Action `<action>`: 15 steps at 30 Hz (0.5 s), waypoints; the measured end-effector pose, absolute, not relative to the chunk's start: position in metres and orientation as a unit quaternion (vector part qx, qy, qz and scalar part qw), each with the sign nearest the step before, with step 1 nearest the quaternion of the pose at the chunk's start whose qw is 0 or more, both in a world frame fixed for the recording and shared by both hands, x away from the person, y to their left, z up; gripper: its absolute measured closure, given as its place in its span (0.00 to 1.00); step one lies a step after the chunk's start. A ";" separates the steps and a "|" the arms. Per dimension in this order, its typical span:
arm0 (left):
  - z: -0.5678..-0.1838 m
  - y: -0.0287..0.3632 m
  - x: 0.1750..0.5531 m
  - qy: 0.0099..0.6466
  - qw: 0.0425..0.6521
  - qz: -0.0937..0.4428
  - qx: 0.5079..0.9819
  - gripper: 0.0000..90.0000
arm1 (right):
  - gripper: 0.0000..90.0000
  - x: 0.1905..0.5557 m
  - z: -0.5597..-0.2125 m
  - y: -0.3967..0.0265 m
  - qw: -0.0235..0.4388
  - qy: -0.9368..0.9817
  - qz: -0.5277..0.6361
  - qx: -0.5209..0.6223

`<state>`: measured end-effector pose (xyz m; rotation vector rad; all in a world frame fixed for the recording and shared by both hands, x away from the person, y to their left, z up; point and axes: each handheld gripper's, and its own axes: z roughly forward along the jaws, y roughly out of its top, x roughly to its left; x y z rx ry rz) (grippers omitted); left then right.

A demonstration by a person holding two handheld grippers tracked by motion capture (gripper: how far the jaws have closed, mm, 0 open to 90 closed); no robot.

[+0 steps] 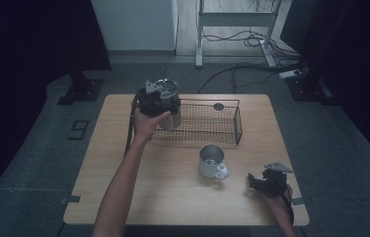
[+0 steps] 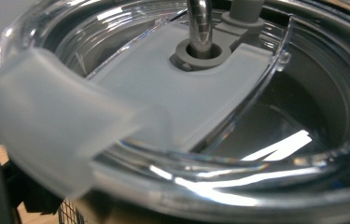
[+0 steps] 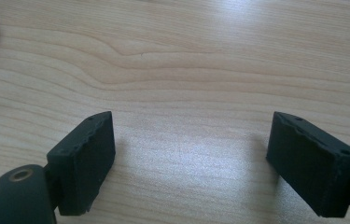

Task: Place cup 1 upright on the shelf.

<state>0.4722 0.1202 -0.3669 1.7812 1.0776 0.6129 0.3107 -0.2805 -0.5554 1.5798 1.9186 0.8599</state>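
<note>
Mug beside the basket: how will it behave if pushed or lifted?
The mug stands upright, broad and empty, so a push would probably slide it on the table rather than tip it. Its metal looks stiff but maybe slippery; the handle seems the safer grip.

A light wooden table [image 1: 123, 192] stands on a grey floor [image 1: 34, 148]. On it, toward the far edge, sits a black wire basket [image 1: 222, 129], its left end taken up by a steel tumbler [image 1: 170, 116] with a clear lid [image 2: 200, 93] and a straw. Nearer the person, right of centre, a metal mug [image 1: 211, 160] stands upright on the bare wood, just clear of the basket, its handle toward the front right.
</note>
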 end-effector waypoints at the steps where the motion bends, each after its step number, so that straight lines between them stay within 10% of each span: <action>1: -0.367 0.120 0.473 0.439 0.466 0.249 0.727 0.05 | 0.16 0.311 -0.555 -0.280 0.253 0.706 0.317 0.581; 15: -0.374 0.110 0.490 0.445 0.459 0.246 0.729 0.05 | 0.16 0.311 -0.555 -0.281 0.252 0.706 0.318 0.581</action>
